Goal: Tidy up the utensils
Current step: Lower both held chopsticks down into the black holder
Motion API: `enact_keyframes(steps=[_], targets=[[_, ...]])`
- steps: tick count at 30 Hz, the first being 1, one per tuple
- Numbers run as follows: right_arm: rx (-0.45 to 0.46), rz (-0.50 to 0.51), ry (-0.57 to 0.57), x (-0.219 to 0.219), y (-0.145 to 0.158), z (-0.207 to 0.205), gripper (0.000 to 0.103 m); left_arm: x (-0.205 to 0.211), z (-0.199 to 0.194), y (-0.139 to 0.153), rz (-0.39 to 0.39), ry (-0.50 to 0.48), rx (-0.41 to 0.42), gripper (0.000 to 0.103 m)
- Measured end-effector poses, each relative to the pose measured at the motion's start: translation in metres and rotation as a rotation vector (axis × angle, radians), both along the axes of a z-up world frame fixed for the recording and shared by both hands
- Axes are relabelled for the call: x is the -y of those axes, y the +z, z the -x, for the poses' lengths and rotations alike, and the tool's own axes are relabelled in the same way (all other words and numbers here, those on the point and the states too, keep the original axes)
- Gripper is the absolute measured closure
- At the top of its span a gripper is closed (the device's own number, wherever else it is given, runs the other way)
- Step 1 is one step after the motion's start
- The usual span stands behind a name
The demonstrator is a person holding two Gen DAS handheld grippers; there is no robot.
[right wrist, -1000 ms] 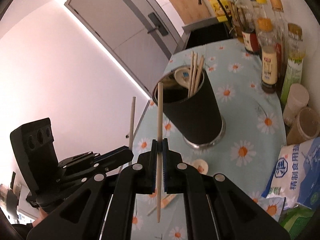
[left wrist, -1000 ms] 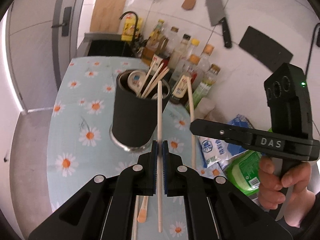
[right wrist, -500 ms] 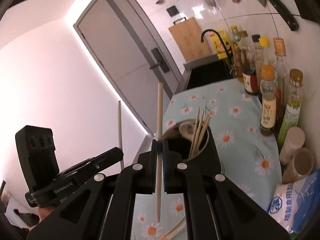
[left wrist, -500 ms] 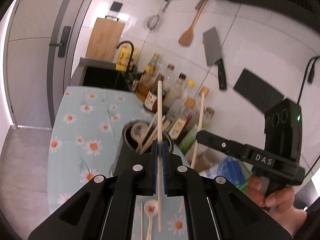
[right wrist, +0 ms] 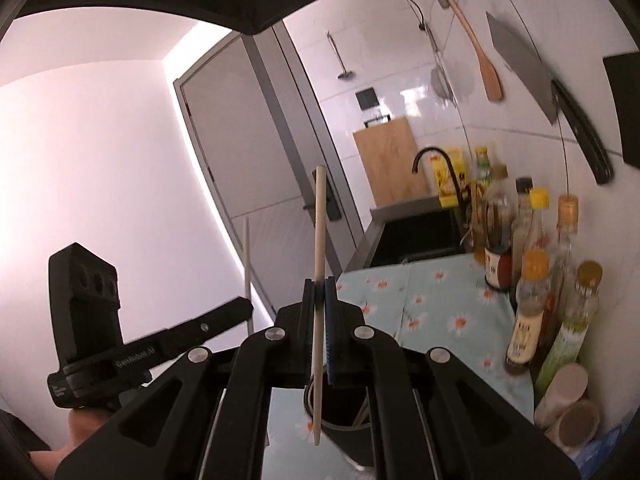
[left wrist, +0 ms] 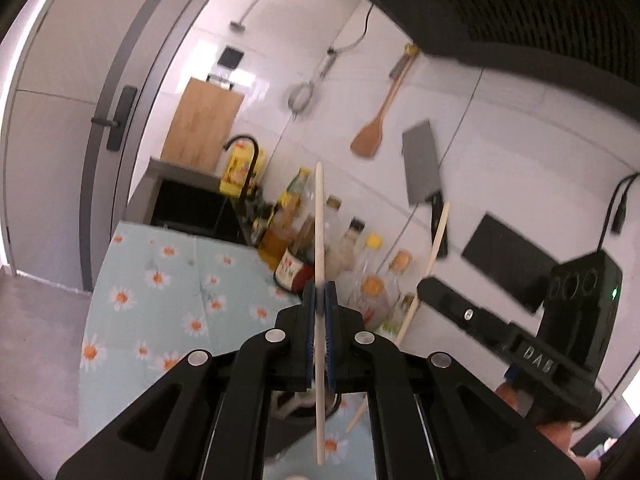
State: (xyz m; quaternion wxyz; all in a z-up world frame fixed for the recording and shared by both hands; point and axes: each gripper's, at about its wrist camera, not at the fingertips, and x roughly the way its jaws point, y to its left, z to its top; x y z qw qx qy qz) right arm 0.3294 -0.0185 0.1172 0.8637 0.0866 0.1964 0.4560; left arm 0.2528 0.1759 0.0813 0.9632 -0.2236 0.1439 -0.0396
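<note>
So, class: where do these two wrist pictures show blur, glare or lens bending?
Left wrist view: bottles and cleaver smeared by motion blur, door frame bowed. Right wrist view: pink-white glare on the wall, door frame curved, bottles soft.

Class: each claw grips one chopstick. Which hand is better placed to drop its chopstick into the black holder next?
Probably right: the right claw holds its pale wooden chopstick upright, tip above the black cylindrical holder.

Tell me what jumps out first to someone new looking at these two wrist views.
Each gripper clamps one upright chopstick: the left gripper holds a chopstick at centre frame, and the right gripper holds its own chopstick. Below the right gripper sits the black utensil holder on the daisy tablecloth, with sauce bottles lined along the wall.
</note>
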Motion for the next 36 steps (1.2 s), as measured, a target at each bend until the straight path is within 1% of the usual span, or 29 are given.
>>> enact_keyframes(steps=[3, 5, 7, 12, 15, 22, 25, 26, 29, 36], targets=[[0.027, -0.02, -0.016, -0.001, 0.004, -0.006, 0.097, -0.004, -0.003, 0.007, 0.008, 0.024, 0.057, 0.1], [0.041, -0.029, -0.029, -0.001, 0.006, -0.012, 0.097, -0.005, -0.005, 0.01, 0.003, 0.023, 0.083, 0.1], [0.041, -0.038, -0.032, -0.002, 0.006, -0.017, 0.097, -0.004, -0.006, 0.013, -0.019, 0.026, 0.117, 0.1], [0.036, -0.056, -0.039, -0.004, 0.003, -0.031, 0.097, -0.002, -0.011, 0.017, -0.062, 0.048, 0.162, 0.1], [0.028, -0.059, -0.048, -0.008, -0.002, -0.037, 0.097, -0.001, -0.017, 0.014, -0.094, 0.071, 0.159, 0.1], [0.007, -0.021, -0.054, -0.017, -0.023, -0.044, 0.097, -0.007, -0.029, -0.008, -0.072, 0.093, 0.138, 0.1], [0.043, 0.018, -0.08, -0.021, -0.031, -0.041, 0.097, -0.009, -0.033, -0.018, -0.056, 0.077, 0.139, 0.099], [0.051, 0.029, -0.082, -0.022, -0.033, -0.041, 0.097, -0.01, -0.036, -0.023, -0.054, 0.078, 0.127, 0.099], [0.037, 0.033, -0.079, -0.023, -0.042, -0.042, 0.097, -0.01, -0.039, -0.033, -0.055, 0.072, 0.115, 0.099], [0.007, 0.056, -0.08, -0.025, -0.061, -0.045, 0.097, -0.001, -0.045, -0.05, -0.107, 0.054, 0.086, 0.099]])
